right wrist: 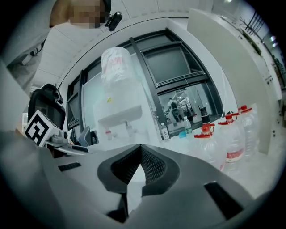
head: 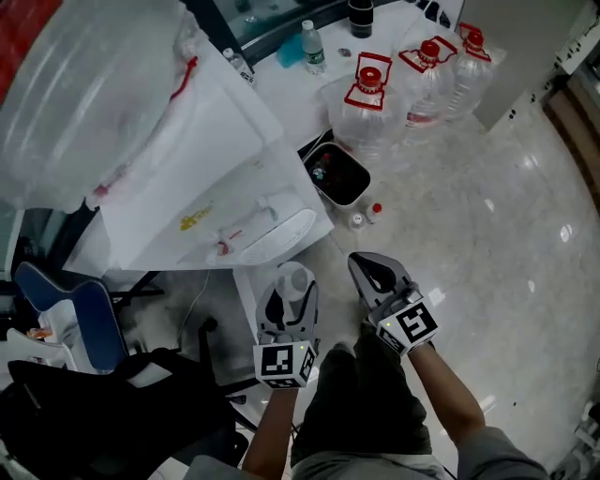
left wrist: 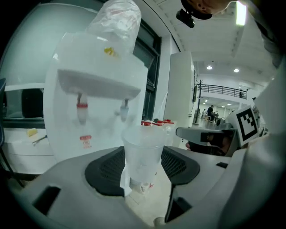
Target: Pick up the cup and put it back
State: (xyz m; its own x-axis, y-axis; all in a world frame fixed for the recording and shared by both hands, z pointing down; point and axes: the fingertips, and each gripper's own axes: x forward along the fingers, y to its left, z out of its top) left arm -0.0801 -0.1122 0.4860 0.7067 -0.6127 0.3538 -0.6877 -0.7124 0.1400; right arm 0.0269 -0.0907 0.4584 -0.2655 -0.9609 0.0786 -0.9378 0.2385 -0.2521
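Even, fairly bright indoor light fills the head view. The glossy floor [head: 525, 187] carries small white glints, the water dispenser [head: 234, 206] is washed out to near-plain white, and the lower left sinks into dark. Both gripper views bend straight lines and fade to black corners. In the left gripper view a ceiling lamp [left wrist: 241, 13] glares and the clear cup [left wrist: 142, 156] looks hazy.

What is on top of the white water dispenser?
A large clear water bottle, wrapped in thin plastic, sits on the water dispenser. Its mouth is covered, so how it joins cannot be seen.
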